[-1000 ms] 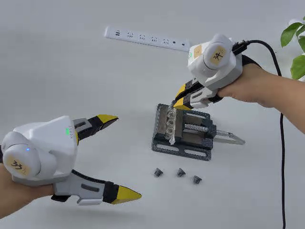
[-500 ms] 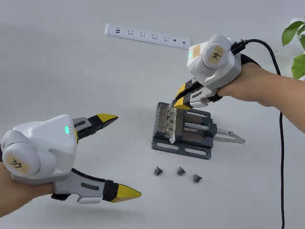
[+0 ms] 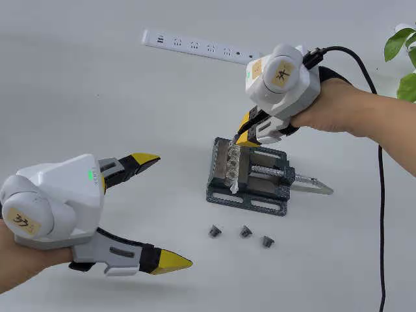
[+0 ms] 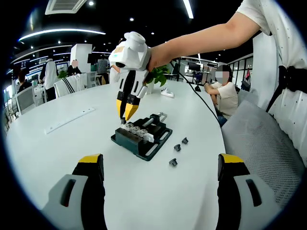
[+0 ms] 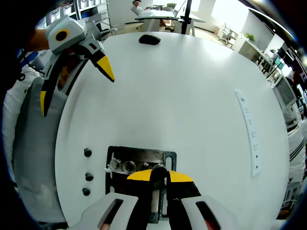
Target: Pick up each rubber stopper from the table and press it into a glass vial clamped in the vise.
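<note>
The dark metal vise (image 3: 250,179) stands on your white table (image 3: 97,97), with a row of clear glass vials (image 3: 232,166) clamped in it. Three dark rubber stoppers (image 3: 242,233) lie in a line just before it, towards you. The long white power strip (image 3: 195,45) lies well behind it. Your right gripper (image 3: 239,138) is over the far end of the row, and your left gripper (image 3: 172,210) is well left of the vise.
</note>
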{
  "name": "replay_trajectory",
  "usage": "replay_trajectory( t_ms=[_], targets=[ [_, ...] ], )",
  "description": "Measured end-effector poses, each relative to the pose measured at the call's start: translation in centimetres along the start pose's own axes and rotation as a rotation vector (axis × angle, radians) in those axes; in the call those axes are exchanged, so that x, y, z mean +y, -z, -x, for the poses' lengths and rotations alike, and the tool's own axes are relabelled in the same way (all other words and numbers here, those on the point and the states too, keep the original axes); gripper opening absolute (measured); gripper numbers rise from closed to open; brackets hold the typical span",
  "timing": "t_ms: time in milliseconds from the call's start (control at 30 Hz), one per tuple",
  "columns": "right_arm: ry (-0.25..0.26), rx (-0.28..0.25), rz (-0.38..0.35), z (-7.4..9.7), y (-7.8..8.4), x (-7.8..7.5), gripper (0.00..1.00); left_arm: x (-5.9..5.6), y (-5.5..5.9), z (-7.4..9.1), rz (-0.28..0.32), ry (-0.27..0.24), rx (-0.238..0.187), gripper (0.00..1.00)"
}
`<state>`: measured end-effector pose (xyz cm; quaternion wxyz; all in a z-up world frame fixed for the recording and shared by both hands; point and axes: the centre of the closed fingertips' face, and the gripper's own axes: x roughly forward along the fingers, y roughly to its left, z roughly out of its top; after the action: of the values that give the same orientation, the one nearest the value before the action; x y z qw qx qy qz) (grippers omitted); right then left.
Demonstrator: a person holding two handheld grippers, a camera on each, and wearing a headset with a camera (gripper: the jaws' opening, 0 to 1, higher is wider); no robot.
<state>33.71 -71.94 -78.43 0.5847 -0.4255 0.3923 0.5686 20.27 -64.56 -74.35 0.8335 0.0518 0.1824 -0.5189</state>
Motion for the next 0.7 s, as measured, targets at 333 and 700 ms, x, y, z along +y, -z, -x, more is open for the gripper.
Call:
replay_trajectory(
  t_ms=[333,700],
  targets=[
    [0.015,0.062,0.045,-0.06,0.09,0.08,0.06,-0.10,-0.12,0.05,0.005,-0.003,-0.009,0.99],
    [0.021,0.091,0.049,0.03,-0.12,0.25,0.05,-0.25,-0.17,0.01,0.010,-0.002,-0.016,0.98]
  ],
)
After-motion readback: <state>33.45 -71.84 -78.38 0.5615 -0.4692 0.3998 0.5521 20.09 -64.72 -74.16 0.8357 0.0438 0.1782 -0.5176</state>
